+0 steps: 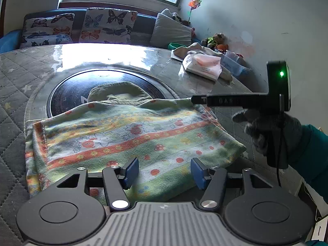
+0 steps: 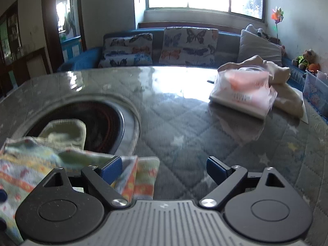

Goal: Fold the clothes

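Fold looks done or nearly so: the green terry cloth w/ orange stripes and red dots [image 1: 131,141] lies doubled on the grey quilted table [image 1: 12,102], its far edge over the round black inset [image 1: 67,94]. Left claw [image 1: 164,173] hovers just over the cloth's near edge, jaws about half open, nothing held. Right claw [image 2: 164,169] is wide open and empty; the cloth's folded corner [image 2: 143,176] lies below, btwn the pads, nearer the left pad. Next, prob.: smooth it flat or regrip an edge for another fold.
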### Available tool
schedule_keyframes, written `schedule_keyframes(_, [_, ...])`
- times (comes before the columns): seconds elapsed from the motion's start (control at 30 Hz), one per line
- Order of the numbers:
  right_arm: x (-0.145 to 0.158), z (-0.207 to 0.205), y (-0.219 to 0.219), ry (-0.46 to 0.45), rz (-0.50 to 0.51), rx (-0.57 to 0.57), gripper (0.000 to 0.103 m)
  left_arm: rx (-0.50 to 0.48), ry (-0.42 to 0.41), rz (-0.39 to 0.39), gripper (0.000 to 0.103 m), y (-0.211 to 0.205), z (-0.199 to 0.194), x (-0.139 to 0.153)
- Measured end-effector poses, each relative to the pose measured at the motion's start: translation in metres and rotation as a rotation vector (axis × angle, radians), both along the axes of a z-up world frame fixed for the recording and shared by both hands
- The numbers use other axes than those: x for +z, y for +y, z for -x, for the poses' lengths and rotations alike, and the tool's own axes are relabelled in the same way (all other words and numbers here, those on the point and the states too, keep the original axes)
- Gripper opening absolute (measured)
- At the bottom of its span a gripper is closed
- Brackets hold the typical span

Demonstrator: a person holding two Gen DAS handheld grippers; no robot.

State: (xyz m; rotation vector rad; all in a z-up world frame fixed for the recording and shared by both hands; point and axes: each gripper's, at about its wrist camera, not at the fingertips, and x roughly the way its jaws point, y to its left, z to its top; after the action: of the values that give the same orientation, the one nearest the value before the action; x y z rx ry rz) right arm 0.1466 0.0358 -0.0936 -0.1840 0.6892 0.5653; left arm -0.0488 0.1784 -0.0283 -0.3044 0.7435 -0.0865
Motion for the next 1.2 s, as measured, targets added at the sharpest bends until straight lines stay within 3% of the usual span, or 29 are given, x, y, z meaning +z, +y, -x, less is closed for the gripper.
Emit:
schedule_keyframes(0.27, [0.0,-0.005,0.008,-0.033,0.05,-0.014,0.091,0.002,-0.002,0.007,0.061,0.0,0.0,-0.001])
schedule_keyframes(0.43, [0.017,0.016,0.034,-0.053,0.019,0.132,0.091,-0.001,-0.003,0.009,0.063,0.001,0.0,0.0])
schedule_keyframes(0.6, [0.01,0.026,0.072,-0.062,0.054,0.235,0.091,0.002,-0.005,0.012,0.063,0.001,0.0,-0.001])
schedule_keyframes(0.77, [-0.007,0.016,0.083,-0.03,0.093,0.221,0.092,0.001,-0.004,0.018,0.064,0.001,0.001,-0.001])
schedule_keyframes(0.93, [0.006,0.021,0.075,-0.053,0.082,0.218,0.092,0.006,-0.012,0.02,0.064,0.005,0.003,0.003])
schedule_keyframes(1.2, [0.015,0.039,0.068,-0.036,0.064,0.281,0.086,0.136,-0.053,-0.004,0.065,0.035,0.021,0.022])
